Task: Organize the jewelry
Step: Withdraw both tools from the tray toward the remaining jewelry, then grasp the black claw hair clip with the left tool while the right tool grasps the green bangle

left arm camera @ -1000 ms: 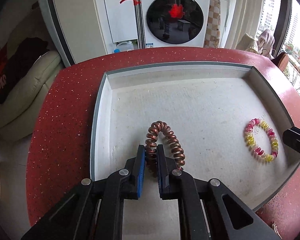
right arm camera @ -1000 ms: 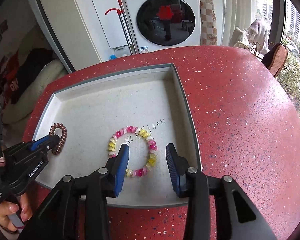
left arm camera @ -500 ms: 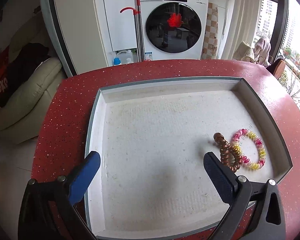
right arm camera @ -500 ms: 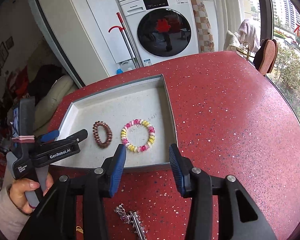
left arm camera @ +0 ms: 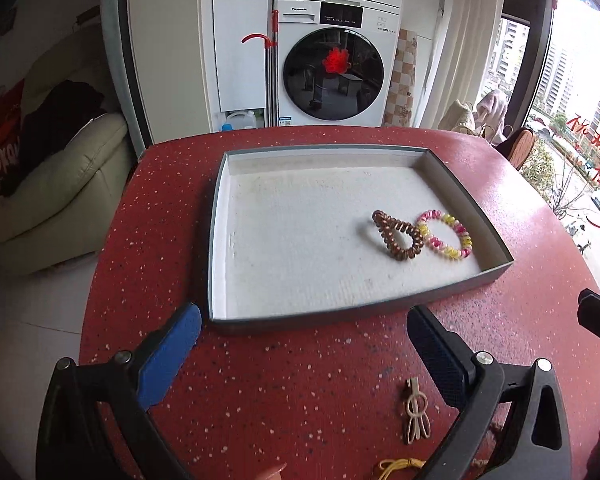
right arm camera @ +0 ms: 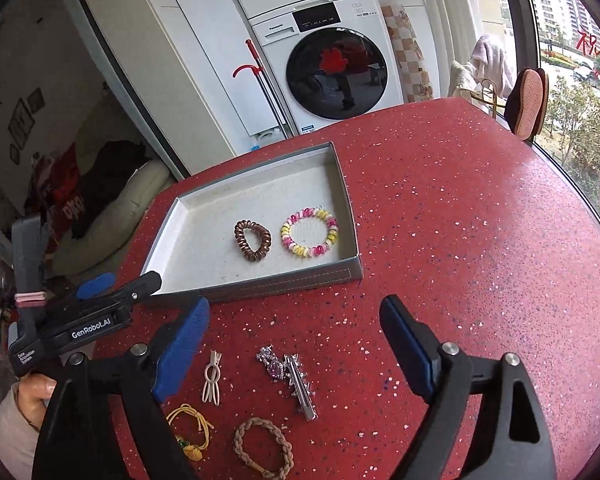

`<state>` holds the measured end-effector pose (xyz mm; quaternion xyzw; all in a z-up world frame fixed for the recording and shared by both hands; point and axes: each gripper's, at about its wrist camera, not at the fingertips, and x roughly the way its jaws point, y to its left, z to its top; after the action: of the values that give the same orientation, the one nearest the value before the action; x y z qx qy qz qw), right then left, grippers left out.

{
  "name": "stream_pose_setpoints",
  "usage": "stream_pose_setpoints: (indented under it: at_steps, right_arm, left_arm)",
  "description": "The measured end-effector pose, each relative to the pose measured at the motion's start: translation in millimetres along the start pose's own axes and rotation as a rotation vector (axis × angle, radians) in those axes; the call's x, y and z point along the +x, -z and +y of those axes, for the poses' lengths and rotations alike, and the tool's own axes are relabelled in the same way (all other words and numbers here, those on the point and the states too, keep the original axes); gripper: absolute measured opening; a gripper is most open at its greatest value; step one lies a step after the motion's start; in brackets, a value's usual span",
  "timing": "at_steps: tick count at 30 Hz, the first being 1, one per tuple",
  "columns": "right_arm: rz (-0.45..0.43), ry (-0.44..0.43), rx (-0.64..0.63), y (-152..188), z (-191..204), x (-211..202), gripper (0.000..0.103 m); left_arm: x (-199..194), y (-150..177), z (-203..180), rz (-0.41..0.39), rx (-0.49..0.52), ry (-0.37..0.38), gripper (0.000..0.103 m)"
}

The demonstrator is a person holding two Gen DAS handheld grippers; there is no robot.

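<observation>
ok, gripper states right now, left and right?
Left gripper: open, empty.
Right gripper: open, empty, jaws just widened.

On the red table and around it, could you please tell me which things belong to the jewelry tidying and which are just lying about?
Part of the job:
- tray
- brown spiral band and pink-yellow spiral band, both in the tray
- beige clip, jewelled clip, yellow cord, braided band, all on the table

Just lying about:
- washing machine
- sofa
- chair
</observation>
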<state>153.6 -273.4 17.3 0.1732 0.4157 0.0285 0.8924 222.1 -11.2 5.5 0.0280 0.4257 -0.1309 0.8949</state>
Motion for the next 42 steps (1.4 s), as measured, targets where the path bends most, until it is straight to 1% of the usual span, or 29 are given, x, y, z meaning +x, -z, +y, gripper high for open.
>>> stream_pose_setpoints:
  at_steps: [2,4,6,8,10,13,15,19,24,29,34,42]
  right_arm:
    - [-0.005,-0.007,0.010,10.0,-2.2,-8.3,0.090]
    - [0.002,-0.014,0.015,20.1,-4.2,-15.3,0.090]
    - [0.037,-0.032,0.012,29.9,-5.1,-19.6,0.090]
    - [0.075,-0.042,0.004,43.2,-4.5,-24.0,0.090]
    - [0.089,-0.015,-0.005,55.3,-3.8,-28.3,0.090]
    - [0.106,0.016,-0.004,74.4,-4.9,-34.0,0.090]
    - [0.119,0.024,0.010,87.2,-6.9,-37.1,0.090]
    - [0.154,0.051,0.013,111.6,-9.2,-38.8,0.090]
    - [0.189,0.128,-0.026,133.0,-8.3,-36.8,0.091]
    - [0.202,0.149,-0.057,145.3,-4.0,-35.3,0.090]
    - [0.212,0.174,-0.094,149.8,1.4,-29.9,0.091]
    - [0.217,0.205,-0.134,152.6,7.3,-27.9,0.091]
  left_arm:
    - [-11.1,18.3,2.2,0.012,-0.001,0.017,0.103]
    - [-20.7,35.9,4.7,0.024,-0.007,0.017,0.103]
    - [-28.9,51.8,7.8,0.046,-0.017,0.041,0.103]
    - [-37.4,68.7,9.6,0.053,-0.049,0.028,0.103]
    - [-45.2,82.8,10.8,0.046,-0.076,0.016,0.103]
    - [-53.1,99.6,10.9,0.049,-0.102,0.031,0.103]
    - [-56.0,110.3,7.8,0.062,-0.098,0.052,0.103]
    - [-57.9,129.4,-0.5,0.083,-0.079,0.056,0.103]
    - [-54.6,140.4,-10.4,0.101,-0.059,0.027,0.103]
    - [-53.6,145.8,-17.4,0.102,-0.036,0.009,0.103]
    - [-49.5,144.9,-17.5,0.108,-0.038,0.005,0.103]
    - [-42.8,142.2,-26.8,0.115,0.000,0.004,0.103]
